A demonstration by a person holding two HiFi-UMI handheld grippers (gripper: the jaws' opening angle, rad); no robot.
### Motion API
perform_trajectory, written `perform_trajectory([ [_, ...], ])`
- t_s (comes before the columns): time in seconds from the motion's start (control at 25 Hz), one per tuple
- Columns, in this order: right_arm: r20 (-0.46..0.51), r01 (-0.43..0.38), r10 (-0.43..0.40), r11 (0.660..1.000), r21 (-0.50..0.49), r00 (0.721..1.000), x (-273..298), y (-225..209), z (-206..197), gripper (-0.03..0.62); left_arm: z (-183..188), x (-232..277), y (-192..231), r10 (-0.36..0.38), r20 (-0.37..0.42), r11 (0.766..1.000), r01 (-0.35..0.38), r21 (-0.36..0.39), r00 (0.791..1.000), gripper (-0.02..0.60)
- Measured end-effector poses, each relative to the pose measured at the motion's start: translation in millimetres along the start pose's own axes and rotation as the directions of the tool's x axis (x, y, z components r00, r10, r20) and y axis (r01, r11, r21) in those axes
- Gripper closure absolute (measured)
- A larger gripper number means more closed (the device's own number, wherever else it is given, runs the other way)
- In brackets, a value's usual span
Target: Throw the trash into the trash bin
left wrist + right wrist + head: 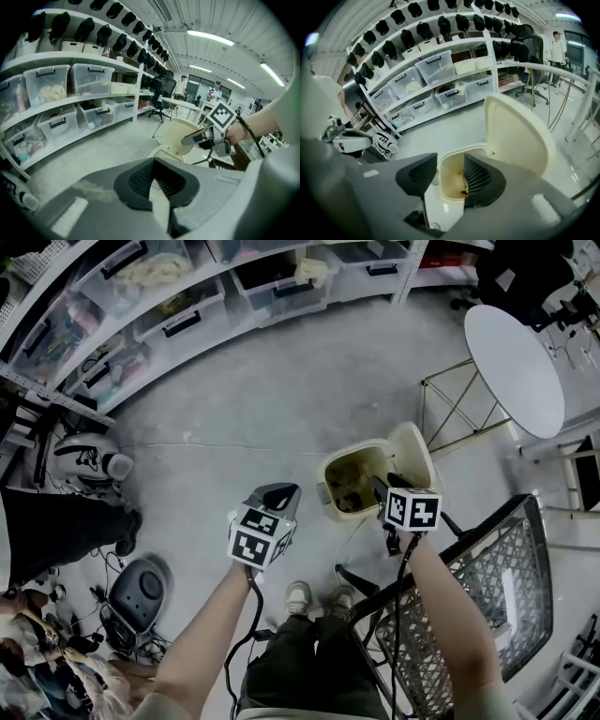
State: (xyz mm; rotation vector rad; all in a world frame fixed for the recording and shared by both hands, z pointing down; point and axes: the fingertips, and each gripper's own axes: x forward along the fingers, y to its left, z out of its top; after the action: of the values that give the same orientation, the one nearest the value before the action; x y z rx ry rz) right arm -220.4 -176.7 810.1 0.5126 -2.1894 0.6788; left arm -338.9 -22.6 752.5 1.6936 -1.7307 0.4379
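Note:
A cream trash bin (330,486) stands on the grey floor with its lid (414,452) tipped up and back. Inside it lies yellowish trash (459,183) with a small red bit. My right gripper (380,487) hangs just above the bin's mouth, open, with nothing between its pads (480,178); the bin's inside shows through the gap. My left gripper (281,494) is to the left of the bin, over bare floor. It is shut, with its dark pads (140,180) together and nothing held. In the left gripper view the right gripper (193,138) shows in front of the lid.
Shelves of clear storage boxes (178,320) run along the far left. A round white table (514,367) stands beyond the bin. A black wire-mesh cart (483,601) is close on the right. A helmet (89,460) and cables lie at the left.

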Motion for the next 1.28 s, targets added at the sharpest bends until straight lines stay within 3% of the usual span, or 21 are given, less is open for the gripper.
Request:
perform_trajectory([
  [0.2,0.115,-0.034,0.041,0.997,-0.065,0.993,-71.7,29.6,49.4,0.39,35.0,-45.2,-10.2,0.024,0.034,1.0,-0.025,0.013,0.999,0.58],
  [0.48,0.262,-0.083,0.129,0.98,-0.181,0.956,-205.0,91.9,107.2,0.373,97.7,-116.5,-51.1,0.025,0.103,0.994,-0.036,0.107,0.994,0.58],
  [0.68,0.396,-0.102,0.184,0.97,-0.219,0.9,-307.9,136.7,141.8,0.368,148.4,-175.0,-75.3,0.04,0.164,0.984,-0.067,0.165,0.986,0.58],
  [0.88,0.514,-0.093,0.208,0.966,-0.241,0.832,-403.1,155.9,166.6,0.367,197.9,-225.1,-110.0,0.051,0.231,0.958,-0.113,0.263,0.972,0.58],
  [1.12,0.614,-0.059,0.204,0.967,-0.248,0.762,-489.8,164.4,168.3,0.364,245.1,-281.0,-155.2,0.044,0.322,0.92,-0.164,0.356,0.946,0.58],
  [1.28,0.656,-0.046,0.195,0.97,-0.238,0.729,-540.4,173.5,167.2,0.362,270.4,-318.0,-178.3,0.025,0.365,0.92,-0.165,0.357,0.931,0.58],
])
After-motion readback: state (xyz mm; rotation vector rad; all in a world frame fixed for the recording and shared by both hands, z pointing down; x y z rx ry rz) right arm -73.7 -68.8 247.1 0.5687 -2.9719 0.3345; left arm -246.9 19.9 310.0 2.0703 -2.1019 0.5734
